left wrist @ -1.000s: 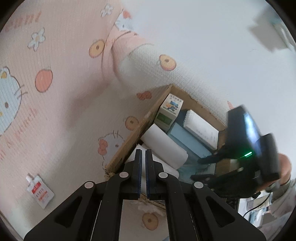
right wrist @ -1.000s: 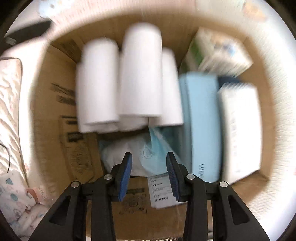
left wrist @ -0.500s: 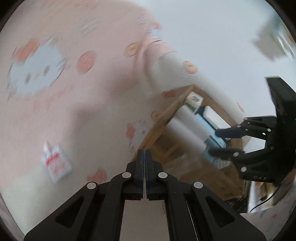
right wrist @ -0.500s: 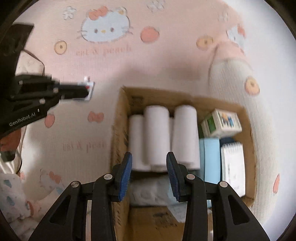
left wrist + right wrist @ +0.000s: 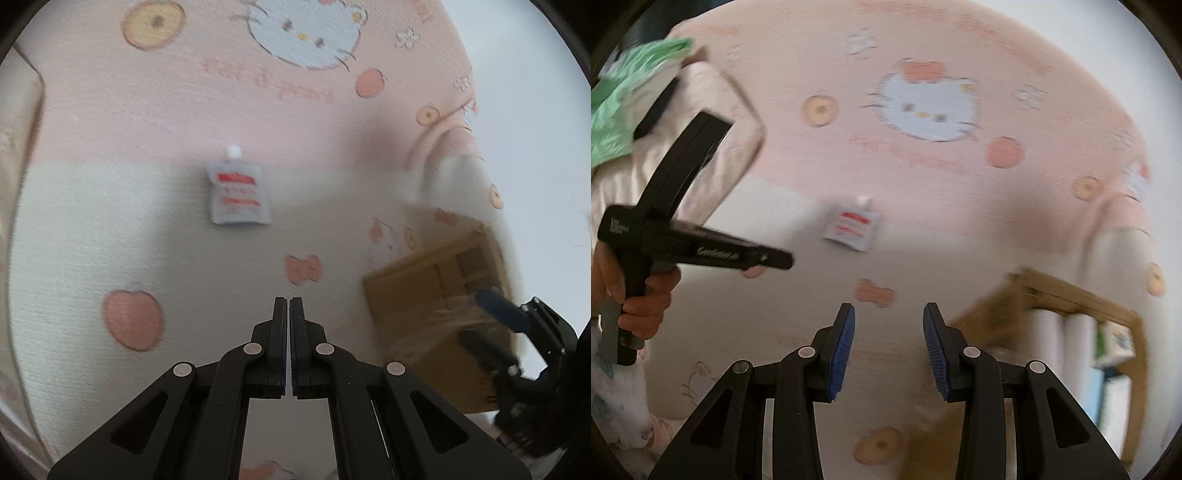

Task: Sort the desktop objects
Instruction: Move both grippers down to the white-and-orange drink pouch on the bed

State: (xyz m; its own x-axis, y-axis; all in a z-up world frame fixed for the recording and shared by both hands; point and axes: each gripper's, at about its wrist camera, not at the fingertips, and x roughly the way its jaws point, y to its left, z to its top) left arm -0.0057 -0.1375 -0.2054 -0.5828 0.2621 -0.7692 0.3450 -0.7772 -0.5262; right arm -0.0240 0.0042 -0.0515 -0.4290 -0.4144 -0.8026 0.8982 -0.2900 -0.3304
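A small white pouch (image 5: 238, 195) with red print and a white cap lies flat on the pink cartoon-cat blanket (image 5: 110, 221). My left gripper (image 5: 288, 300) is shut and empty; it hangs over the blanket short of the pouch. In the right wrist view the pouch (image 5: 853, 229) lies ahead, with the left gripper (image 5: 788, 260) to its left, held by a hand (image 5: 639, 302). My right gripper (image 5: 887, 308) stands open with nothing between its fingers, above the blanket. From the left wrist view it shows blurred at the right edge (image 5: 471, 315), over the cardboard box (image 5: 436, 288).
The open cardboard box (image 5: 1071, 295) at the right holds white paper rolls (image 5: 1060, 332), a small printed carton (image 5: 1115, 343) and other flat items. A green bag (image 5: 628, 92) lies at the far left. A raised blanket fold (image 5: 1126, 243) stands behind the box.
Both grippers have swung left, away from the box and toward the pouch. The right gripper was over the box's contents and now hangs over the blanket. Their jaws have not changed.
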